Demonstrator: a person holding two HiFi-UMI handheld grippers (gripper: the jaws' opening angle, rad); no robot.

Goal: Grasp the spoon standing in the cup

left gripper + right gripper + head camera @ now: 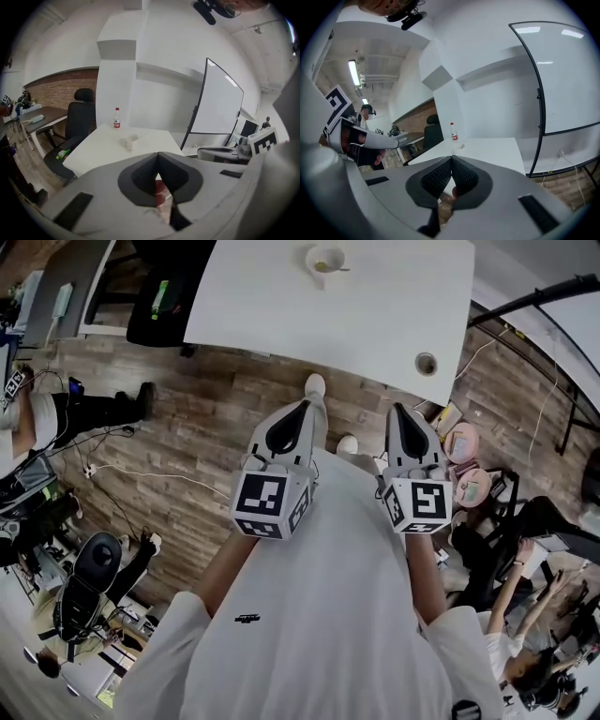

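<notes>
1. The rectangular white table stands on wood-plank flooring, ahead of the person, who holds both tools short of the table's near edge.
2. A small white cup sits on the table, toward its far side in the head view and well away from both tools.
3. A thin spoon stands in the cup, its handle leaning out over the rim.
4. The left gripper, grey with a marker cube, hangs just off the table's near edge. Its jaws are pressed together at the tips and nothing is between them.
5. The right gripper hangs beside it, also just off the table's near edge. Its ribbed pads meet at the tip and pinch nothing.
6. A clear plastic bottle with a red label stands upright on the table's far edge, behind the cup in the left gripper view.
7. A black office chair is at the table's left side and carries a small green object on its seat.
8. A black-framed whiteboard stands off the table's right side.
9. A round cable hole lies in the table's near right corner.
</notes>
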